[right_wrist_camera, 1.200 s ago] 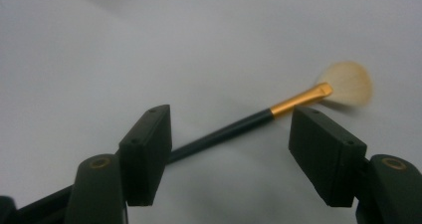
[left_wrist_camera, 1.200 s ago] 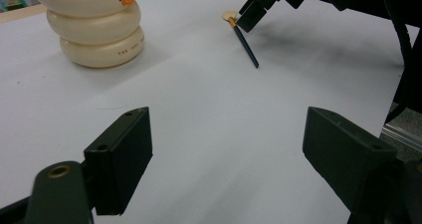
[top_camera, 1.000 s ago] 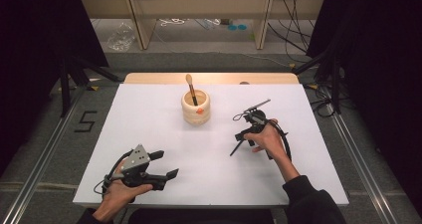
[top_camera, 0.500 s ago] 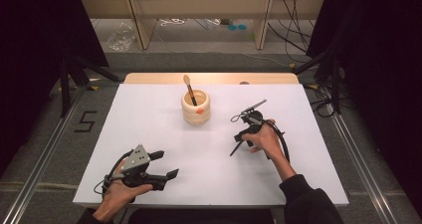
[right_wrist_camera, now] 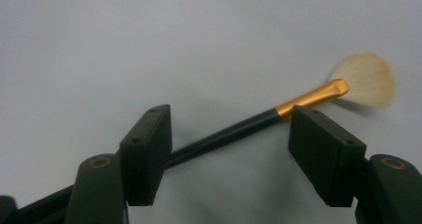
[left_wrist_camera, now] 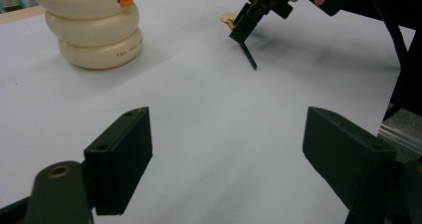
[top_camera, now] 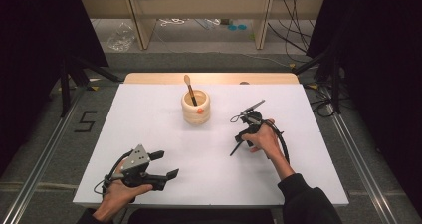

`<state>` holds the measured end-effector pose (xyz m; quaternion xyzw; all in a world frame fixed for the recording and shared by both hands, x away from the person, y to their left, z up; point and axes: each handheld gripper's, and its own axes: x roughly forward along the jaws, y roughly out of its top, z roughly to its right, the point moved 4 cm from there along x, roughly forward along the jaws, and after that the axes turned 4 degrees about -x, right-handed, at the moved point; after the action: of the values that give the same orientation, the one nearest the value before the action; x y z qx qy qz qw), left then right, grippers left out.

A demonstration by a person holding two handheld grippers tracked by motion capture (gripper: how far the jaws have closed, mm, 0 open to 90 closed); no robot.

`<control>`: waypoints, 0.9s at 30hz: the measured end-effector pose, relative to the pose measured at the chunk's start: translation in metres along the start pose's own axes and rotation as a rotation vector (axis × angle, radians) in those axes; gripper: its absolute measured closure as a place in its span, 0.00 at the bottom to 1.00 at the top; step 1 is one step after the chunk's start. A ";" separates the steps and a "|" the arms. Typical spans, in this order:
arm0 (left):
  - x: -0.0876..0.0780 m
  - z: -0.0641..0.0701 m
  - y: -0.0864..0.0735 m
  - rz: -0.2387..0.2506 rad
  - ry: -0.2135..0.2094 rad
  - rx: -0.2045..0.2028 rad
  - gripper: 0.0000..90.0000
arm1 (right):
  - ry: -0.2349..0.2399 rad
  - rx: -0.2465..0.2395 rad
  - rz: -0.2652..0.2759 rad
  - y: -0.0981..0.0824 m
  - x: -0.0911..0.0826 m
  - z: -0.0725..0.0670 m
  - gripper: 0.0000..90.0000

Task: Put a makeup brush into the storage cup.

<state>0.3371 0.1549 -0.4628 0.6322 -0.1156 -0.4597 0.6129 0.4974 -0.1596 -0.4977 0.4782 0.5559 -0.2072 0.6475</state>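
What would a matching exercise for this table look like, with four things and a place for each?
Things:
1. fan brush
2. cream ribbed pot
3. left gripper
4. wooden-handled brush

Places:
a. on the far middle of the white table
b. standing in the pot
c. between the open jaws of the right gripper
d. at the near left of the table, jaws open, nothing between them

Pairs: 1-c, 2-a, 3-d, 4-b

Brush (right_wrist_camera: 234,132) with glossy dark handle, shiny gold metal ferrule, soft pale bristles; matt white table (top_camera: 149,119); glossy cream holder (top_camera: 195,107); matt black plastic jaws
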 end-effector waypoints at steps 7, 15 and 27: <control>-0.001 -0.001 0.000 0.003 -0.001 0.001 0.22 | -0.004 -0.004 -0.022 0.000 0.000 -0.002 0.41; -0.001 -0.002 0.001 0.000 0.001 0.017 0.22 | -0.002 -0.060 -0.036 0.001 -0.001 0.005 0.50; -0.001 -0.002 0.000 0.004 -0.005 0.014 0.22 | -0.006 -0.119 -0.100 0.004 -0.002 0.010 0.62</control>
<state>0.3385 0.1567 -0.4626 0.6350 -0.1216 -0.4594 0.6090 0.5050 -0.1673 -0.4952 0.4100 0.5886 -0.2073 0.6652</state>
